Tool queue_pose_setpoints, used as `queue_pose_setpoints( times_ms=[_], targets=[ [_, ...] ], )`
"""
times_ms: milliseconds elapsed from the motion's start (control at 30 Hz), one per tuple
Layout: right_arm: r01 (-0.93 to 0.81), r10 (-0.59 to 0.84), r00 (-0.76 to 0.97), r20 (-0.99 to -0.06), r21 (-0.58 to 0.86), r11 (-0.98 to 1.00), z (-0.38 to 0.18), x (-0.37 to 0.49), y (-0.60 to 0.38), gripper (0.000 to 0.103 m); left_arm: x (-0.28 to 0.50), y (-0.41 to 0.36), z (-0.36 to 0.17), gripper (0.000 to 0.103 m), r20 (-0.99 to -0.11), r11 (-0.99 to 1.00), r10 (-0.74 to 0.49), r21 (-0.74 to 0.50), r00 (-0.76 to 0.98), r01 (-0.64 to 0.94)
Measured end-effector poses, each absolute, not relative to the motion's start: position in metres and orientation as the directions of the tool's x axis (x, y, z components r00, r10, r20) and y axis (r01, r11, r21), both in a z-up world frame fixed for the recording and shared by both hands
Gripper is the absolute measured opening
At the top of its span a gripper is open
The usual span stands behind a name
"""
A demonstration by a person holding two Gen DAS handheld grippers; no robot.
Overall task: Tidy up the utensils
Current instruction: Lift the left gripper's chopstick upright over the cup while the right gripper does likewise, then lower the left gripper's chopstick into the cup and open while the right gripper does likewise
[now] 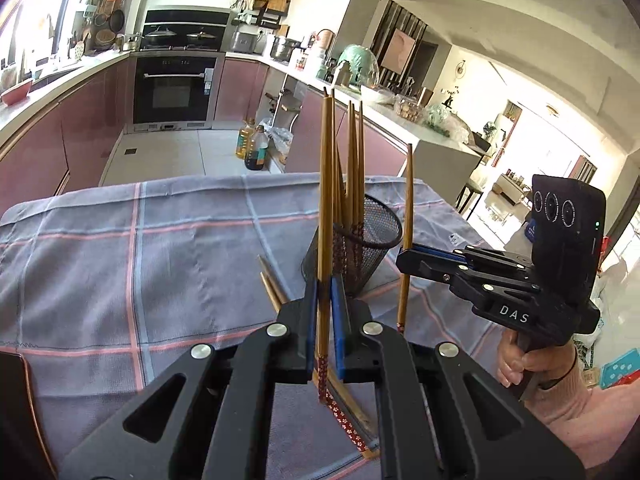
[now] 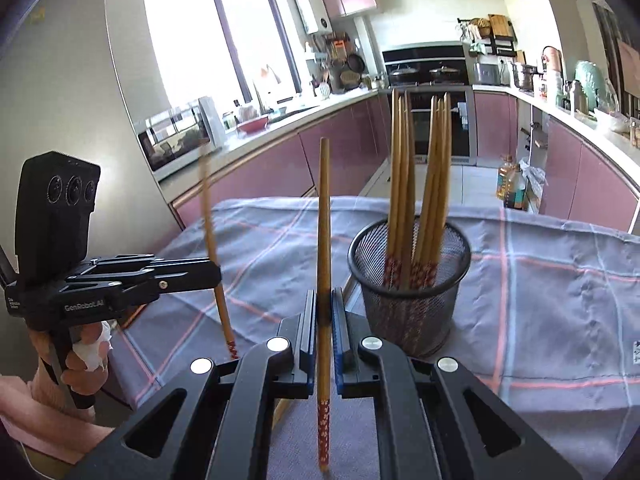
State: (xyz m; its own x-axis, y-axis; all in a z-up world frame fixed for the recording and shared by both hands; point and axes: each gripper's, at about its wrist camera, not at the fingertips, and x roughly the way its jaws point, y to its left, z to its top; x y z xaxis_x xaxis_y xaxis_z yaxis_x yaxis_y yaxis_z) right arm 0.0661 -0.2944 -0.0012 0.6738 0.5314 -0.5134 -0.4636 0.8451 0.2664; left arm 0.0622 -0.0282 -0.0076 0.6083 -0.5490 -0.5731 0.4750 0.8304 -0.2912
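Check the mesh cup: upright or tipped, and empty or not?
Upright and not empty. The mesh cup stands on its base on the checked cloth, rim up, with a bunch of chopsticks standing inside.

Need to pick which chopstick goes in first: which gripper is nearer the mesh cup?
Right, as far as I can tell. The right gripper sits just beside the mesh cup; the left gripper holds its chopstick farther off.

The mesh cup [image 2: 408, 280] stood on the bench [image 2: 560, 280] with chopsticks [image 2: 416, 184] upright inside; loose chopsticks [image 1: 348, 424] lay before it.
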Motion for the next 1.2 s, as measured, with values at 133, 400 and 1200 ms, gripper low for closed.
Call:
queue_pose_setpoints(
  times_ms=[133,400,1200],
  targets=[
    [-0.46,0.529,0.702,-0.477,0.264,0.848,0.012,0.067,-0.305,0.006,0.063,-0.027,0.01,0.008,-0.536,0.824,-0.562,-0.294,0.63,0.484],
    [-0.473,0.538,0.74,-0.404,0.256,0.843,0.047,0.078,-0.323,0.006,0.076,-0.037,0.047,0.008,-0.448,0.802,-0.596,-0.298,0.666,0.518],
    [-0.424,0.476,0.759,-0.444,0.216,0.879,0.053,0.127,-0.338,0.006,0.116,-0.101,0.052,0.008,-0.536,0.829,-0.536,-0.184,0.653,0.529]
  ],
)
